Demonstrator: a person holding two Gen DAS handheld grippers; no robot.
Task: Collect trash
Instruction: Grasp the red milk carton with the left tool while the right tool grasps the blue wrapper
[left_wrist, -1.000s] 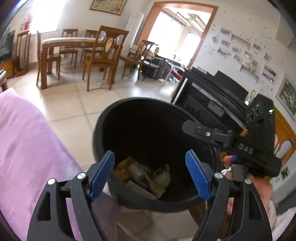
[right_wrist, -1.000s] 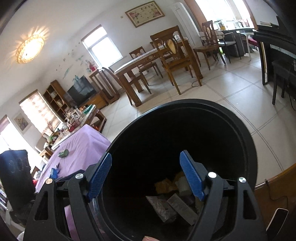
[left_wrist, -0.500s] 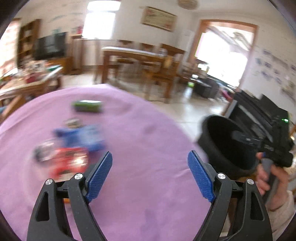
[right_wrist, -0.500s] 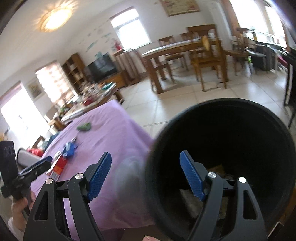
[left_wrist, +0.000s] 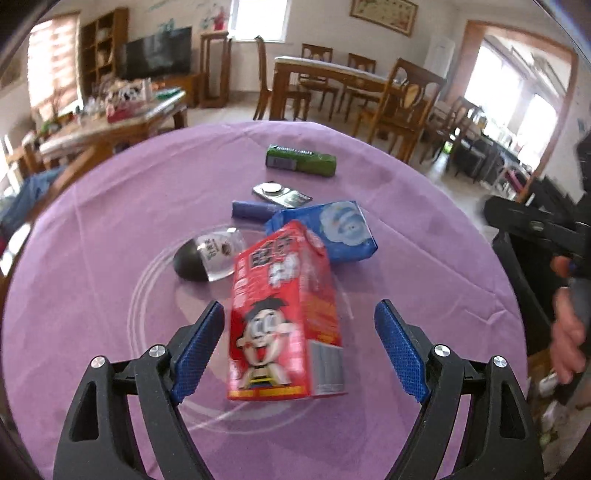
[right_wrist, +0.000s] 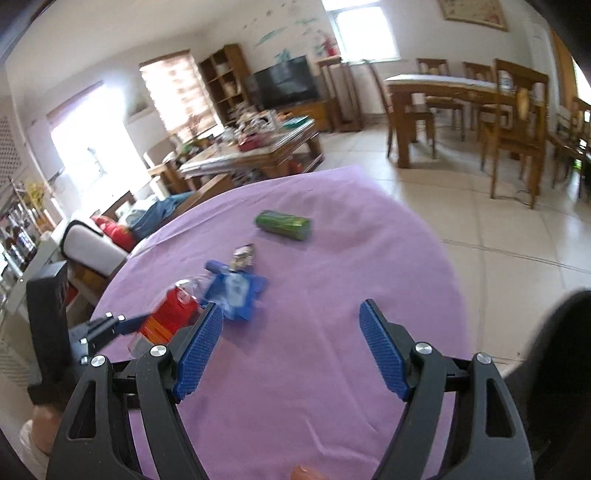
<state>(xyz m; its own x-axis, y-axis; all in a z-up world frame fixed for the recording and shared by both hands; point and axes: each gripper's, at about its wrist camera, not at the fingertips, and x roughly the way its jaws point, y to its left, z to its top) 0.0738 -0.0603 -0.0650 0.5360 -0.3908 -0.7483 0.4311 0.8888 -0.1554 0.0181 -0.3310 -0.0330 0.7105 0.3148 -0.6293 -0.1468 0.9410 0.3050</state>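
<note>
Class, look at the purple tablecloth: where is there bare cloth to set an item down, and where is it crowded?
Bare cloth lies right of the blue packet toward the table edge, between the open right gripper fingers, and left of the clear capsule. Crowded: the middle, where the red carton, blue packet, blue tube and foil wrapper cluster; the green roll lies apart.

Left gripper (left_wrist: 299, 349) swung from bin to red carton (left_wrist: 282, 314), seemingly closer

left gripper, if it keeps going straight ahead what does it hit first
Most likely the red carton, lying between the open fingers of the left gripper; the blue packet sits just beyond it.
</note>
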